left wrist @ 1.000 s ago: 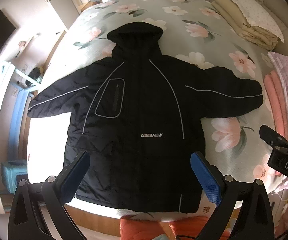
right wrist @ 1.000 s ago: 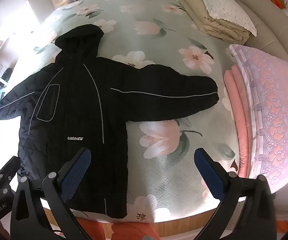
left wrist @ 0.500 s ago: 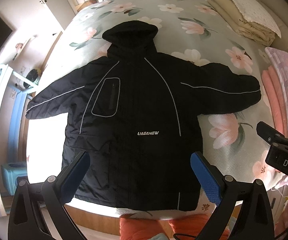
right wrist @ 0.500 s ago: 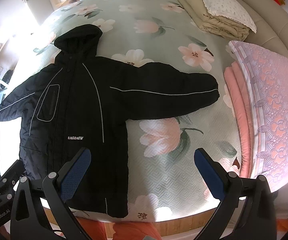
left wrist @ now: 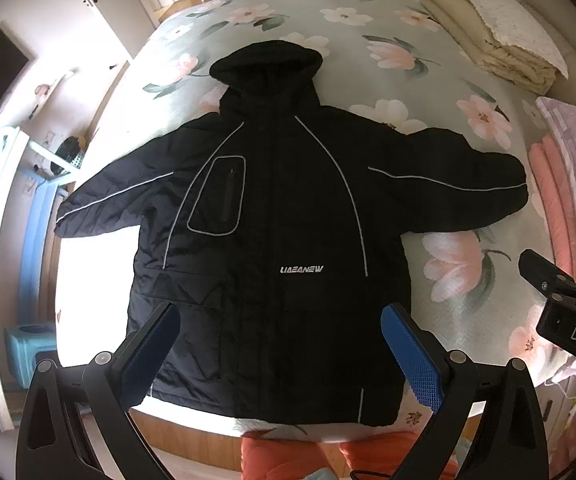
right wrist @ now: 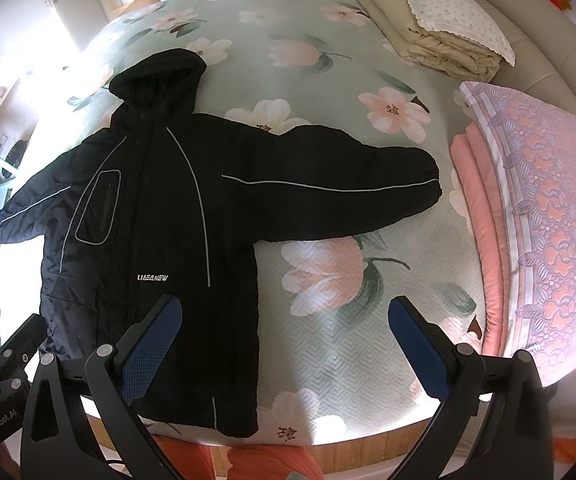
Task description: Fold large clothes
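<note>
A black hooded jacket with grey piping lies flat and face up on the floral bed, both sleeves spread out, hood toward the far side. My left gripper hovers open above the jacket's hem, holding nothing. My right gripper is open too, above the hem's right corner and the bare bedspread beside it. The right sleeve stretches toward the pink blanket. The right gripper also shows at the right edge of the left wrist view.
A folded cream quilt with a pillow lies at the far right of the bed. A folded pink and lilac blanket lies along the right side. Blue furniture stands to the left of the bed, a door beyond. Orange fabric shows below the bed's near edge.
Both views have shifted slightly, so the jacket sits a little lower and closer in frame. Both grippers stay open. The jacket has not moved on the bed.
</note>
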Available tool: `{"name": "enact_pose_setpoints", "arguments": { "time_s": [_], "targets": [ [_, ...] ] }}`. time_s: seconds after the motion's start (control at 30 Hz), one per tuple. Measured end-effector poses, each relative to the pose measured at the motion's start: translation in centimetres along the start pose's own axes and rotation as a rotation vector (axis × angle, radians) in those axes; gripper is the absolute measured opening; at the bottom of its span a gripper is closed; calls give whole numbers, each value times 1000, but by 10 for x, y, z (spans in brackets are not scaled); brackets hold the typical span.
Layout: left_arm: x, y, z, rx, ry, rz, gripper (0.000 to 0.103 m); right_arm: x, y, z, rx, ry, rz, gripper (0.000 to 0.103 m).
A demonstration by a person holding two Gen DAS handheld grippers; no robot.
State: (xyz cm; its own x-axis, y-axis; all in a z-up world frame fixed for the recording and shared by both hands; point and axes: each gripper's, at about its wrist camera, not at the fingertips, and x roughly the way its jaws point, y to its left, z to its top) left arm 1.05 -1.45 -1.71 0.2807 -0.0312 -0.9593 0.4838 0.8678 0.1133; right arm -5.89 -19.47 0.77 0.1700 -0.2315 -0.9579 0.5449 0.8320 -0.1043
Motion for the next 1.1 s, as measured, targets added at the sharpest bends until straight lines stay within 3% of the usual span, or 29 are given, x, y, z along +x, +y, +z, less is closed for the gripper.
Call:
{"name": "enact_pose_setpoints", "arguments": {
  "time_s": [0.2,0.3,0.43,0.6,0.67,0.93,1.0,1.03,1.1],
  "targets": [
    [12,-3,4,-12,7,-1,101,15,-7,1,6,8,9,103],
    [25,-5,8,-23,-17,-6,101,28,-27,5,24,-35,62,103],
    [54,-8,17,-37,-30,6,101,81,-97,19,172,-70,160,103],
    [104,-18,32,-57,-53,-8,101,175,-208,43,404,-78,127,99],
    [128,-26,41,-57,-60,-3,101,212,-243,53,490,-77,162,97],
    [198,-63,68,-32,-80,-16,101,336,-340,73,766,-58,271,97],
    [207,-70,74,-20,-88,-20,101,356,-348,75,807,-46,303,87],
    [212,-75,78,-9,-91,-31,101,366,-350,77,819,-47,351,71],
    [221,-86,88,14,-96,-77,100,372,-350,80,818,-59,363,62]
  ]
}}
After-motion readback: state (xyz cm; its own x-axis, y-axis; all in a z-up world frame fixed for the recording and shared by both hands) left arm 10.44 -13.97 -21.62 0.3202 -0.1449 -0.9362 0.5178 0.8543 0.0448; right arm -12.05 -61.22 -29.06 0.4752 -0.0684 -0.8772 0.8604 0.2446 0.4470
